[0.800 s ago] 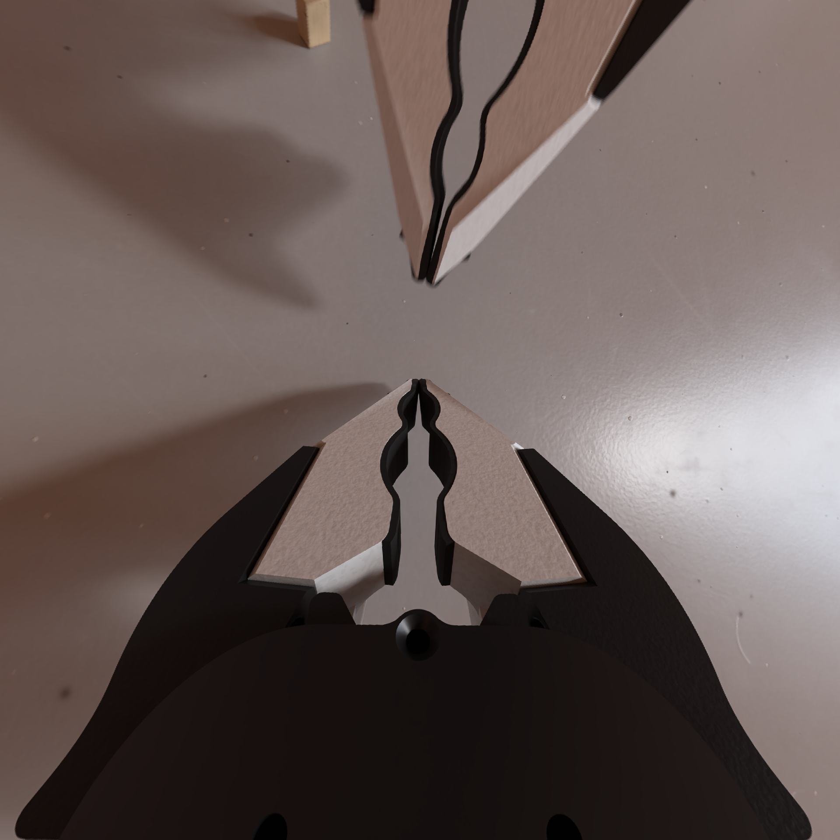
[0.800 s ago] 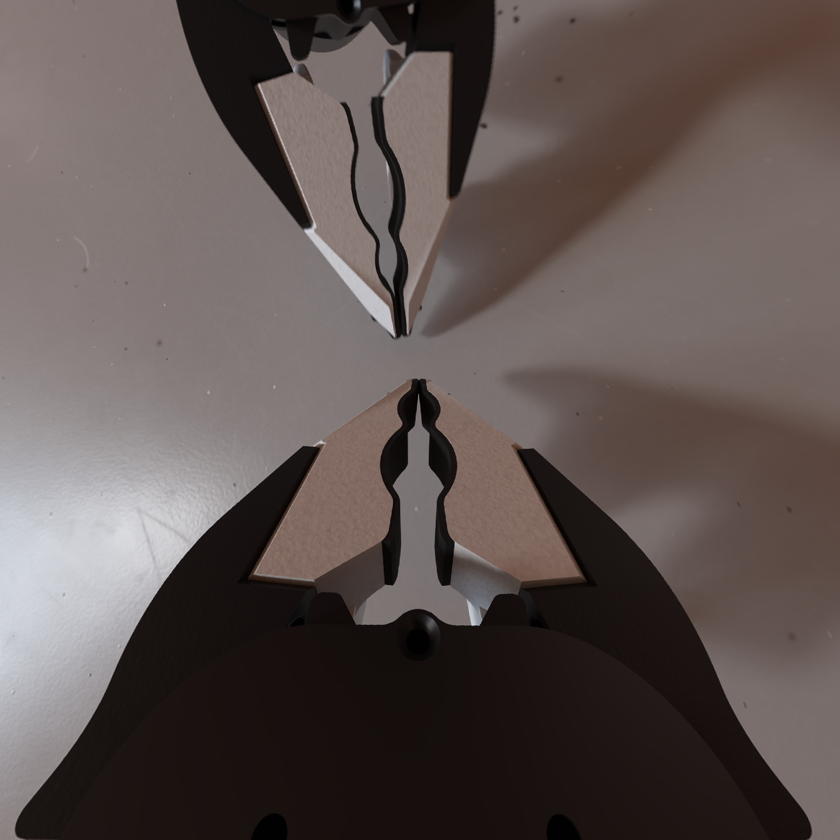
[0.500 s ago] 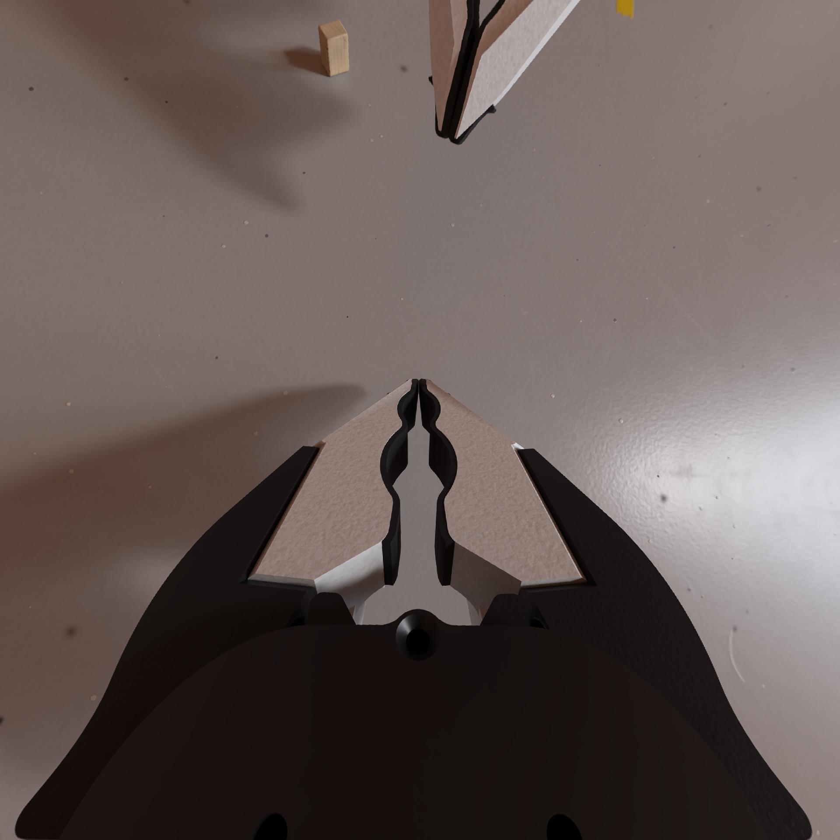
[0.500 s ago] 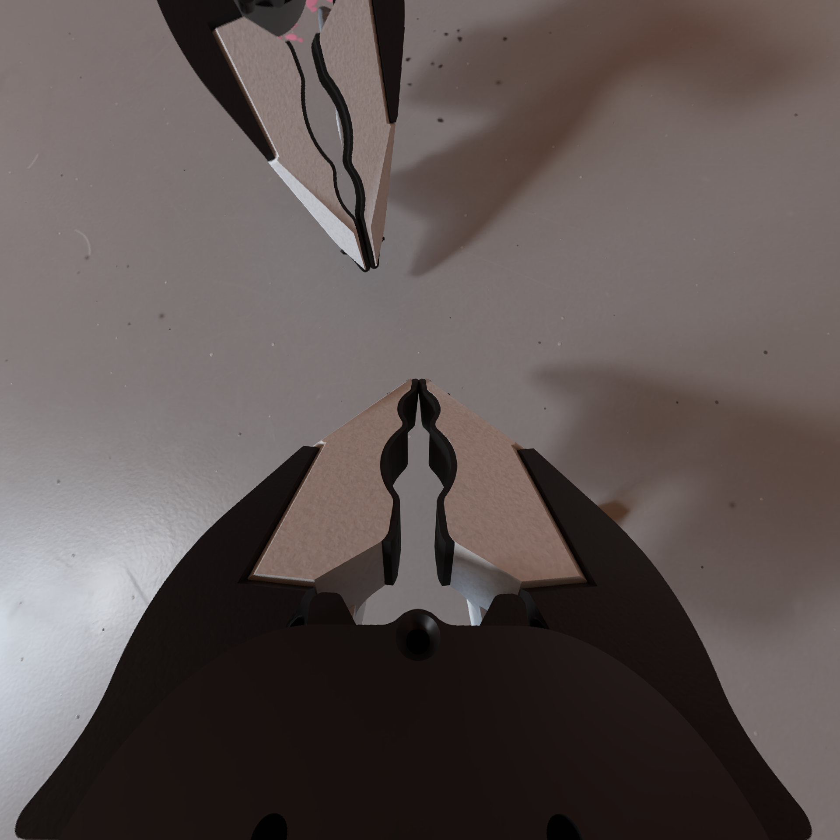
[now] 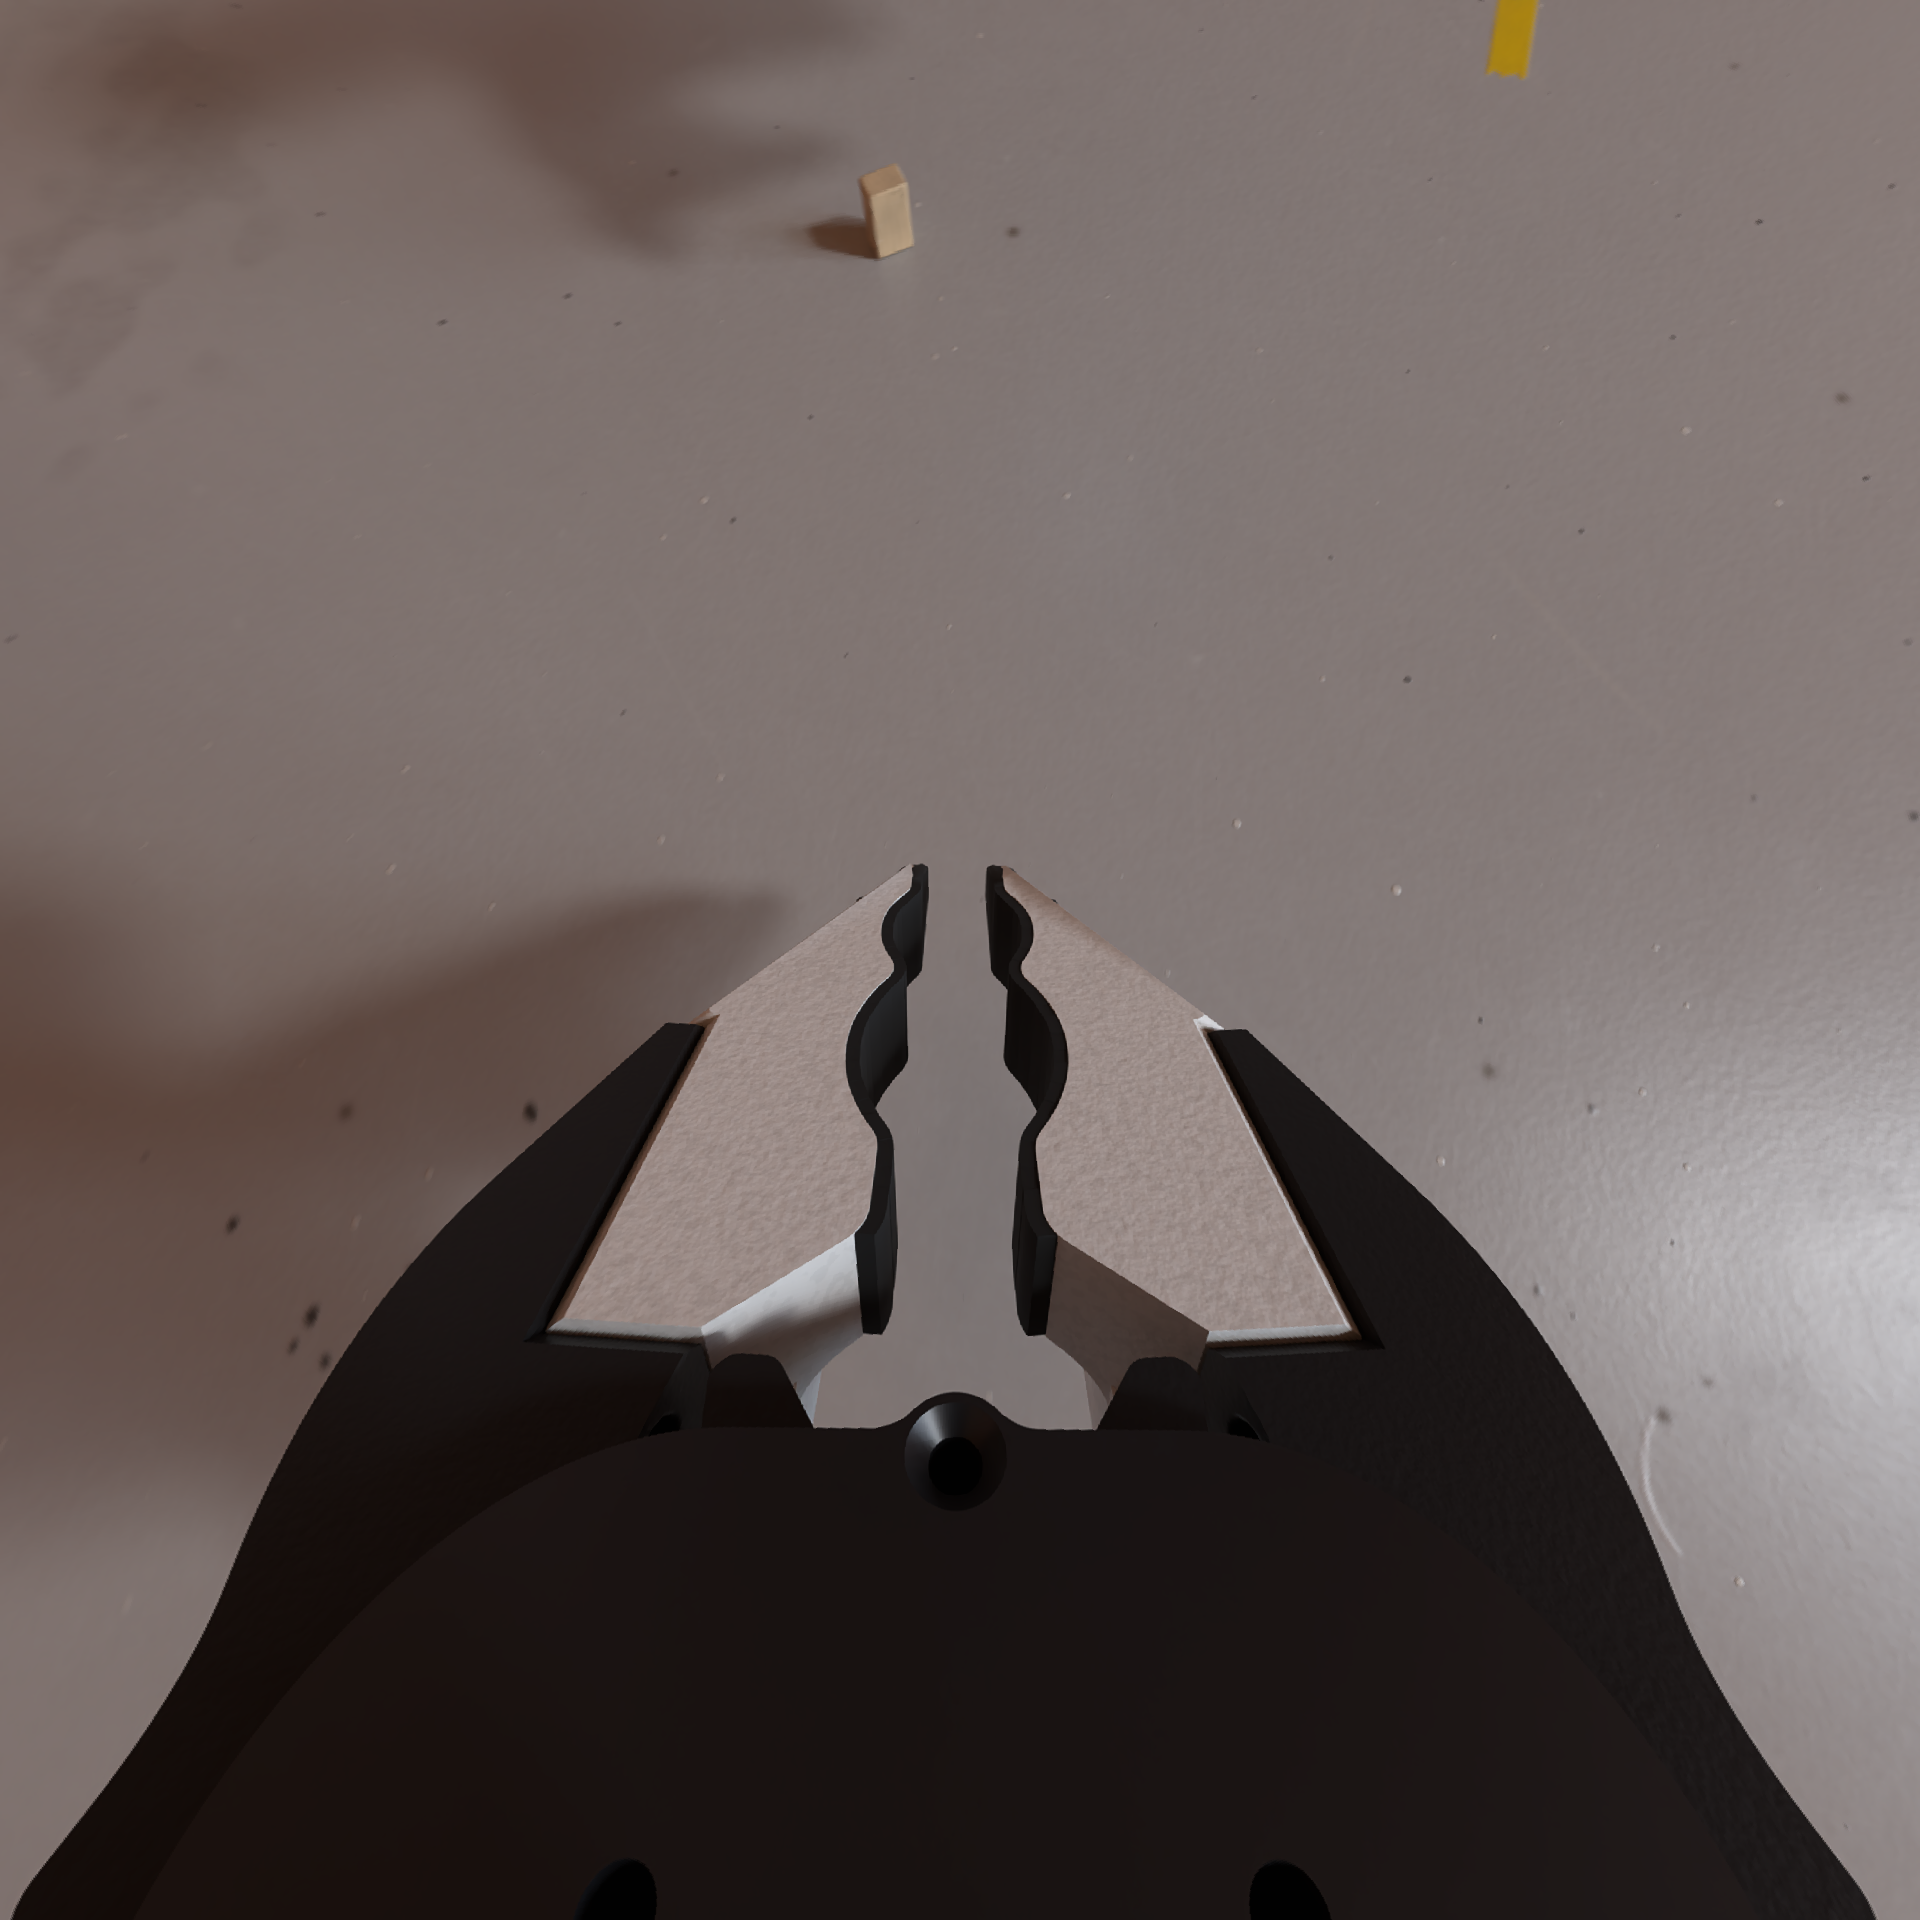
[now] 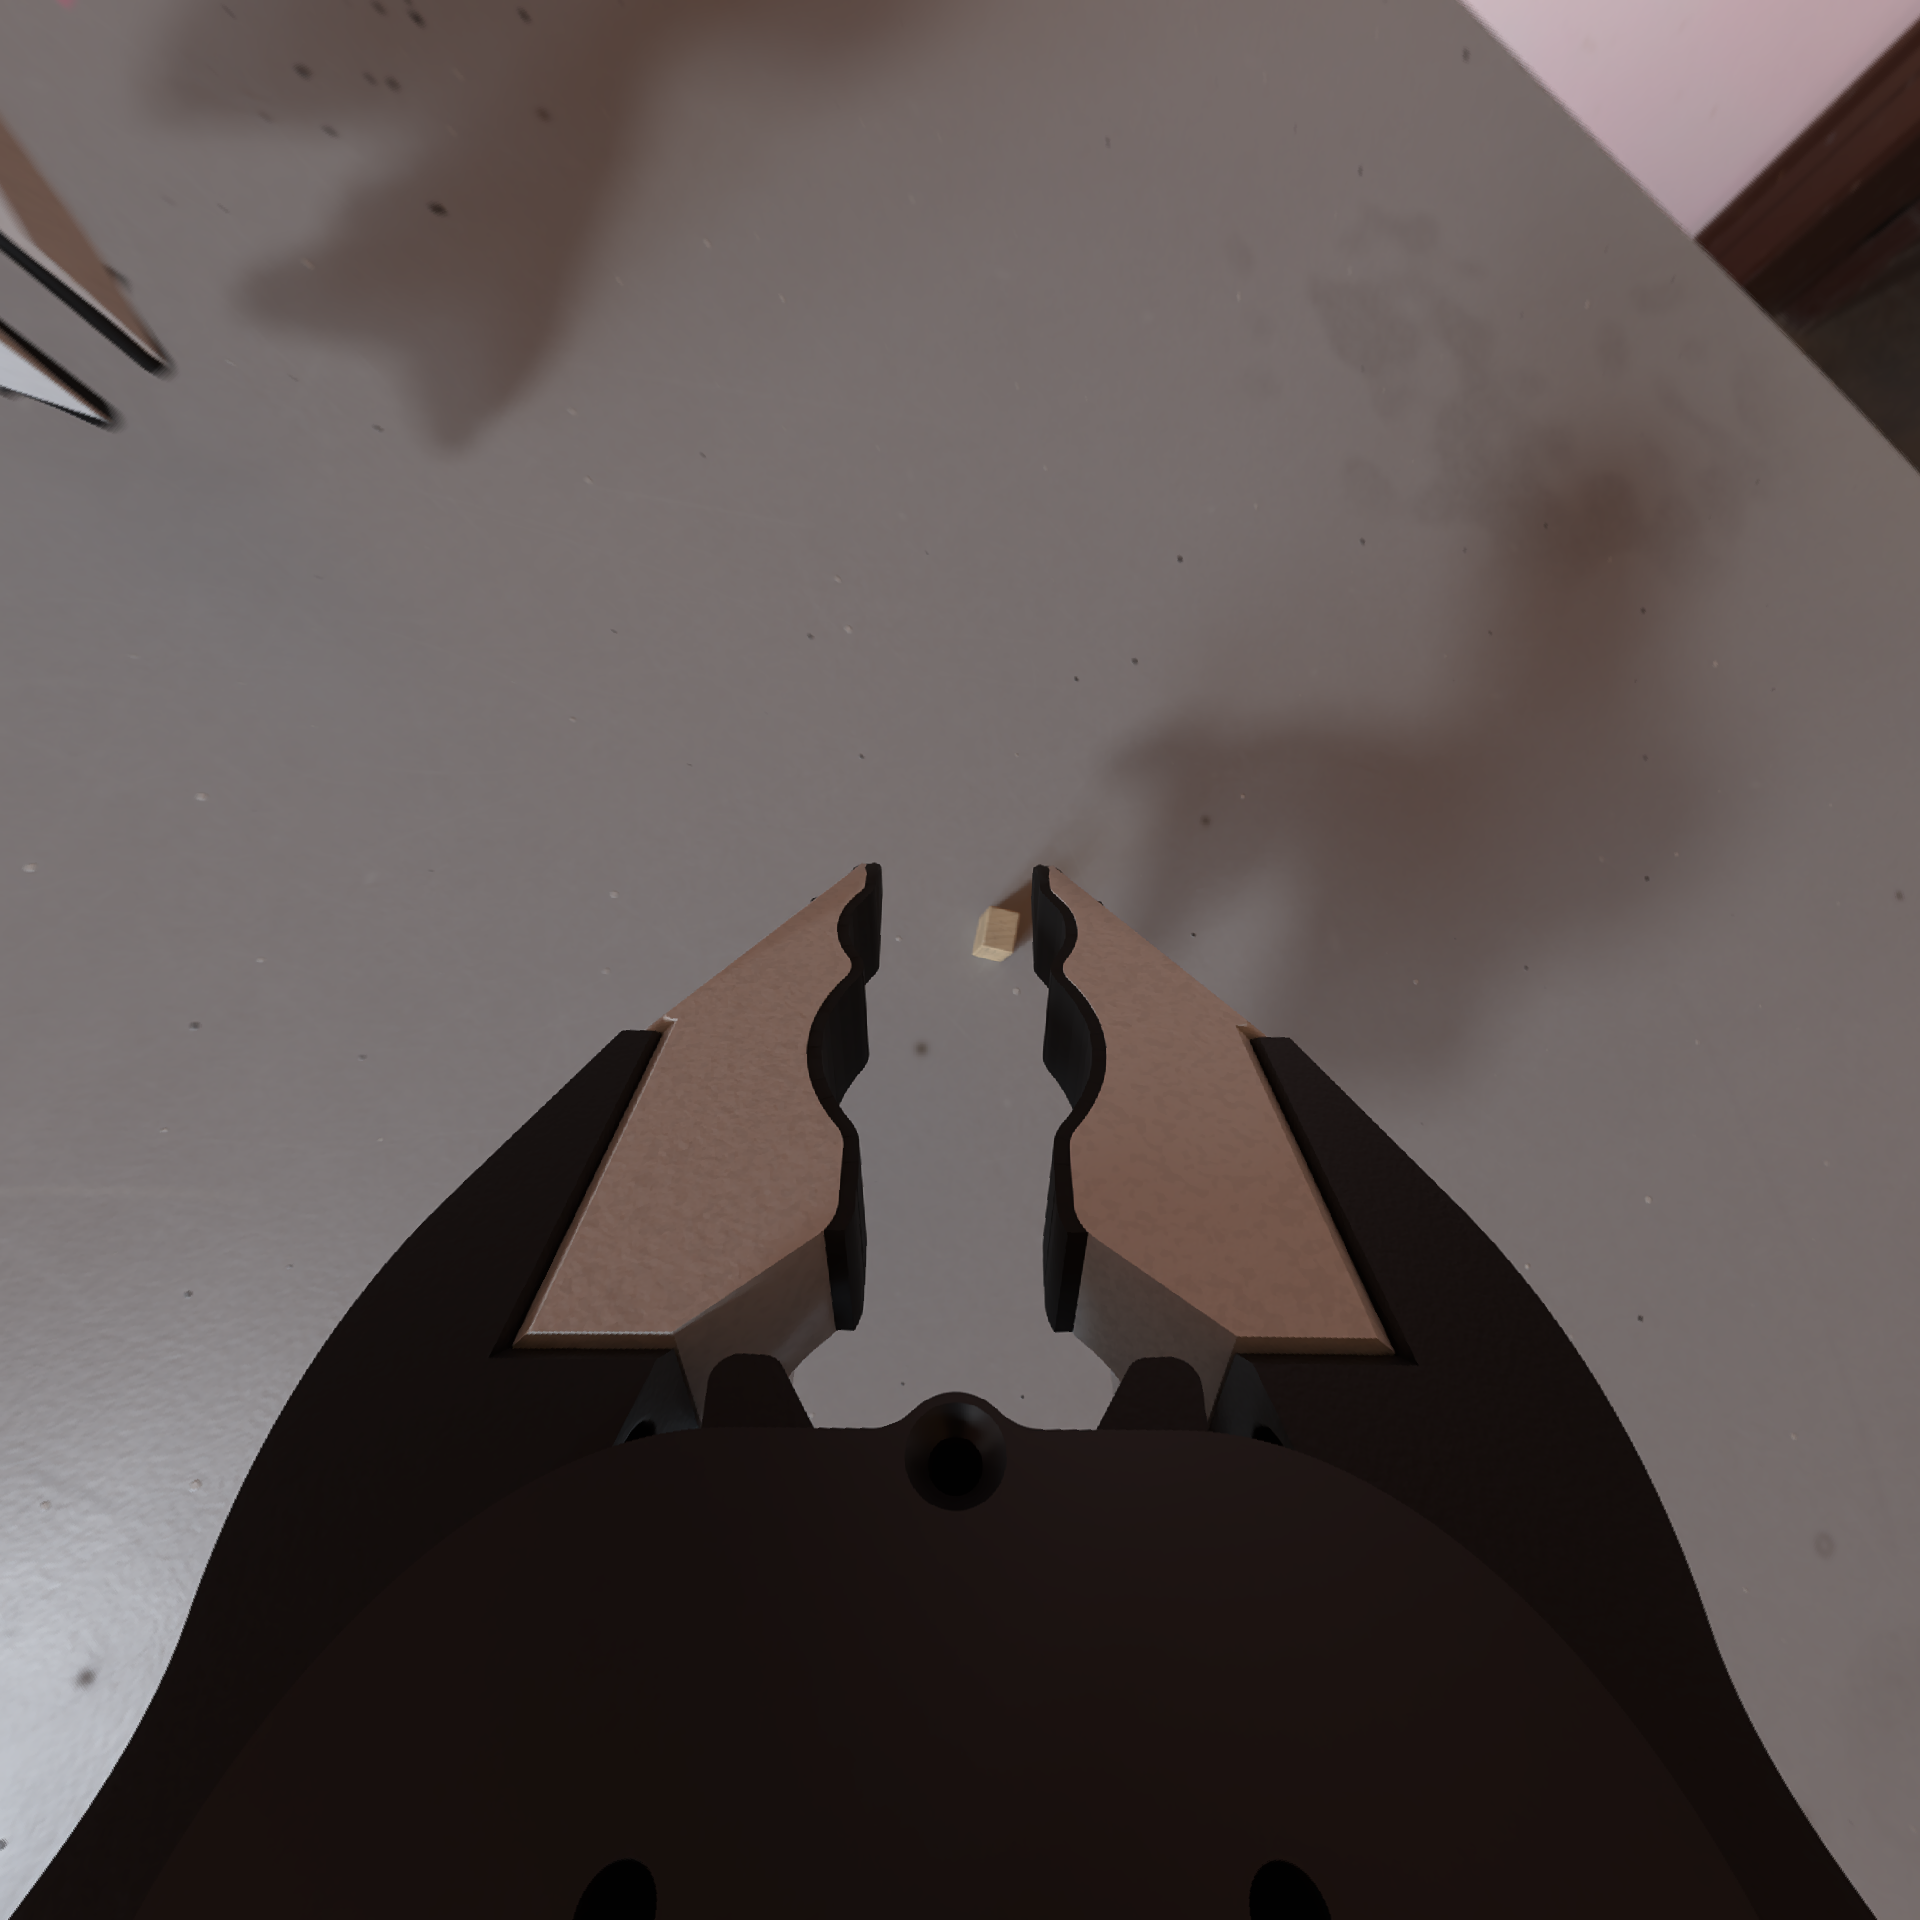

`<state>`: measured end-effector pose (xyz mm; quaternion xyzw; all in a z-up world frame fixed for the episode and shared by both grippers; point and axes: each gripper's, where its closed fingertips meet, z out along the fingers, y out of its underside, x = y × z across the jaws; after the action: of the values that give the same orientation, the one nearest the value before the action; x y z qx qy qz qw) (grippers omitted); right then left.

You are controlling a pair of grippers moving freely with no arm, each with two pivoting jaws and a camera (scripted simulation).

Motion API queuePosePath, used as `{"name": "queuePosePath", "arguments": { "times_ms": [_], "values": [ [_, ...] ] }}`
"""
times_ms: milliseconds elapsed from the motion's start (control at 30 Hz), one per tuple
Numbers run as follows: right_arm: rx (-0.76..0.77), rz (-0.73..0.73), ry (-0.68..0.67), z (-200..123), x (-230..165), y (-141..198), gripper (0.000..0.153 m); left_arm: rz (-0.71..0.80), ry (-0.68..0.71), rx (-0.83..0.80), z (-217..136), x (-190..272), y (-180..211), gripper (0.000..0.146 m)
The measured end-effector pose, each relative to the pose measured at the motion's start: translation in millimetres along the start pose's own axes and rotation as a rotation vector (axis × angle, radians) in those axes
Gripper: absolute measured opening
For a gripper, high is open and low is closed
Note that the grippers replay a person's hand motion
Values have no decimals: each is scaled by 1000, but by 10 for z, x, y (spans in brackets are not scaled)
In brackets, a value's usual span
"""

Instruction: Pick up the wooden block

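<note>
- Room: pink wall with dark baseboard past the surface's far corner.
- Grey speckled matte surface: flat, with a yellow tape strip at the far edge.
- Right gripper: jaws released, high above. Left gripper: jaws slightly parted, empty.
- Small pale wooden block: standing on the surface, seen between the right gripper's tips. Likely light and rigid; pinch opposite flat sides.

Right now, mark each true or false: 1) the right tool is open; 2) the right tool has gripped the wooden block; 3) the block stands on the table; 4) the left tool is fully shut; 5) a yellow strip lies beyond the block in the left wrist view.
1) True: the right tool has parted jaws.
2) False: the wooden block shows far below, untouched, near the right finger.
3) True: it stands on the grey table.
4) False: the left tool shows a narrow gap.
5) True: a yellow strip lies at the top edge.
</note>
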<state>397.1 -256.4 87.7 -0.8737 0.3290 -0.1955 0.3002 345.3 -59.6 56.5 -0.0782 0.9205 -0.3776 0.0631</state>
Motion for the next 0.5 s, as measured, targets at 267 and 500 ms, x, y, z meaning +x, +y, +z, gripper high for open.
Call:
{"name": "queuePosePath", "arguments": {
  "times_ms": [267,500],
  "values": [
    [-114,77,68,36,221,146,24,-58,-89,61,-402,36,255,14],
    [-182,158,7,379,34,451,17,-84,-78,85,-391,73,395,13]
  ]
}}
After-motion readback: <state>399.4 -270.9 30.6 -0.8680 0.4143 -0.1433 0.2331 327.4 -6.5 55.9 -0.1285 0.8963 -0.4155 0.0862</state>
